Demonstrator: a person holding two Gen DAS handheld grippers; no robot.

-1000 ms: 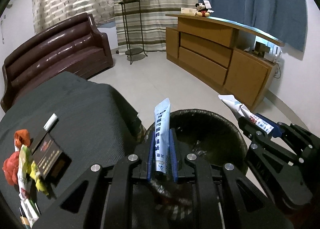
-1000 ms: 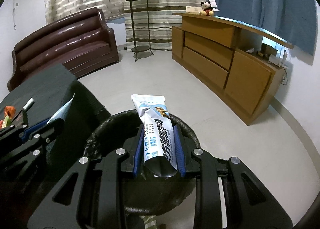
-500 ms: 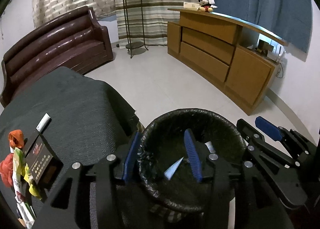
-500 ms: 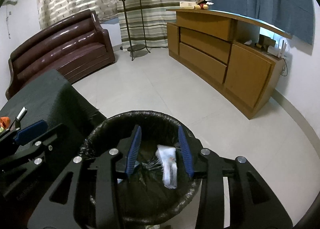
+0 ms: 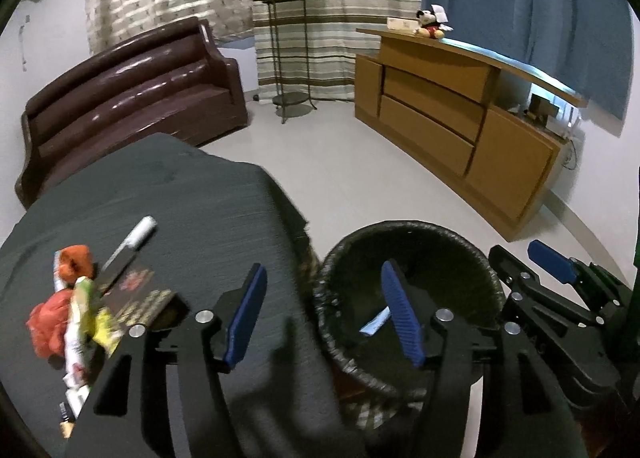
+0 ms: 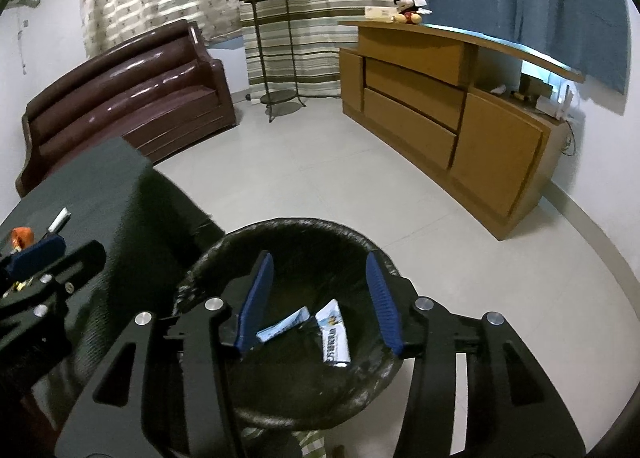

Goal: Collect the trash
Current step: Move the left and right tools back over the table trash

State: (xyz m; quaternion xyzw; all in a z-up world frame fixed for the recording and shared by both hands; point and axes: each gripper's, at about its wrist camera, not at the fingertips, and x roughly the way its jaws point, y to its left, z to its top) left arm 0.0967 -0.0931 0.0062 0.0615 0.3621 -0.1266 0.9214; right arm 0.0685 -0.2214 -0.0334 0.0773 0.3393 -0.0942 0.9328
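A black-lined trash bin (image 5: 404, 234) (image 6: 304, 228) stands on the floor beside a dark-clothed table (image 5: 168, 198). Two white-and-blue wrappers (image 6: 334, 334) (image 6: 282, 328) lie inside it; one shows in the left wrist view (image 5: 374, 324). My left gripper (image 5: 324, 314) is open and empty, straddling the table edge and the bin rim. My right gripper (image 6: 318, 298) is open and empty above the bin. Orange and yellow-green wrappers (image 5: 72, 310), a white marker (image 5: 134, 238) and a dark box (image 5: 136, 294) lie on the table.
A brown sofa (image 5: 128, 98) stands behind the table. A wooden cabinet (image 5: 460, 118) runs along the right wall. A plant stand (image 5: 286, 58) is by the curtains. Pale floor tiles (image 6: 320, 178) lie beyond the bin.
Both grippers opened and dropped their wrappers into the bin. The left gripper has since swung left toward the table; the right stays over the bin.
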